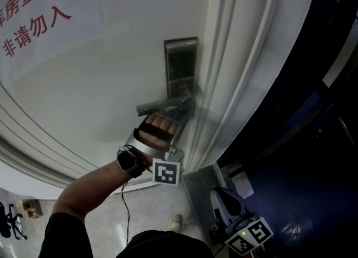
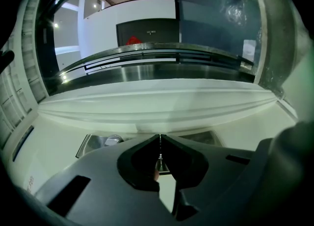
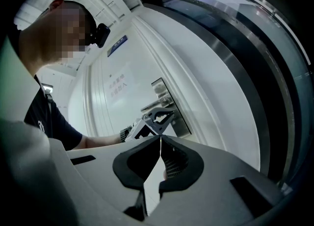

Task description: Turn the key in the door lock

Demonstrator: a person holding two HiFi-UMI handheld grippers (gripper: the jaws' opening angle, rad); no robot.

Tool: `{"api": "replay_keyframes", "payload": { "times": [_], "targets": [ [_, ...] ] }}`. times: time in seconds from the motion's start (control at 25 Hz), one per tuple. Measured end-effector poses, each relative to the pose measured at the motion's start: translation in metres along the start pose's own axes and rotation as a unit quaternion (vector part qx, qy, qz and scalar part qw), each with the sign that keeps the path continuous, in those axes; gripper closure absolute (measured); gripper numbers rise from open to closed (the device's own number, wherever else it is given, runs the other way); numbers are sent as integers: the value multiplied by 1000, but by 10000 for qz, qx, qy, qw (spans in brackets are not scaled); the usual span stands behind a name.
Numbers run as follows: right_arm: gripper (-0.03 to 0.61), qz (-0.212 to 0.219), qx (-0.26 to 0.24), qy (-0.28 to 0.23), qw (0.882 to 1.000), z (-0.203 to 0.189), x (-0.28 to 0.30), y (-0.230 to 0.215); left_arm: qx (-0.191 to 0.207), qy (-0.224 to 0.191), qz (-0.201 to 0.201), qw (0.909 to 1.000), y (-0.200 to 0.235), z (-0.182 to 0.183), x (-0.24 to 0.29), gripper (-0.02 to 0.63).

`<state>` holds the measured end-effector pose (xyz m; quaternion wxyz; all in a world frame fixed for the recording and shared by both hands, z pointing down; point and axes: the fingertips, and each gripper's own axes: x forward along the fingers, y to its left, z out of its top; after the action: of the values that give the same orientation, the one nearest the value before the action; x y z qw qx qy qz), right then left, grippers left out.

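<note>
White door with a paper sign in red characters; moulded white frame to its right, then dark glass. Pale tiled floor below. Steel lock plate with lever handle near the door edge. Left gripper is held up under the handle and against the plate, jaws closed tip to tip with a small metal key pinched between them. Right gripper hangs low by the threshold, well apart from the lock, jaws pressed together on nothing.
</note>
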<state>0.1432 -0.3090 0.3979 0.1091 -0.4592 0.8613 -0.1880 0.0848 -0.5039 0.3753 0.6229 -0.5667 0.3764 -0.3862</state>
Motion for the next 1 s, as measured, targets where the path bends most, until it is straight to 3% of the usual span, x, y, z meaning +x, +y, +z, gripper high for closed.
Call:
{"api": "replay_keyframes", "payload": {
  "times": [0.4,0.8,1.0],
  "targets": [
    [563,-22,24,68,10000,-1,2,-4,-214,15,-128,9997,0,-6,9,604],
    [563,41,-12,48,10000,1,1,0,-156,67,-107,9998,-2,-7,9,604],
    [563,124,-44,13,9999,4,-2,4,-159,-121,-77,9998,-3,4,0,587]
  ]
}}
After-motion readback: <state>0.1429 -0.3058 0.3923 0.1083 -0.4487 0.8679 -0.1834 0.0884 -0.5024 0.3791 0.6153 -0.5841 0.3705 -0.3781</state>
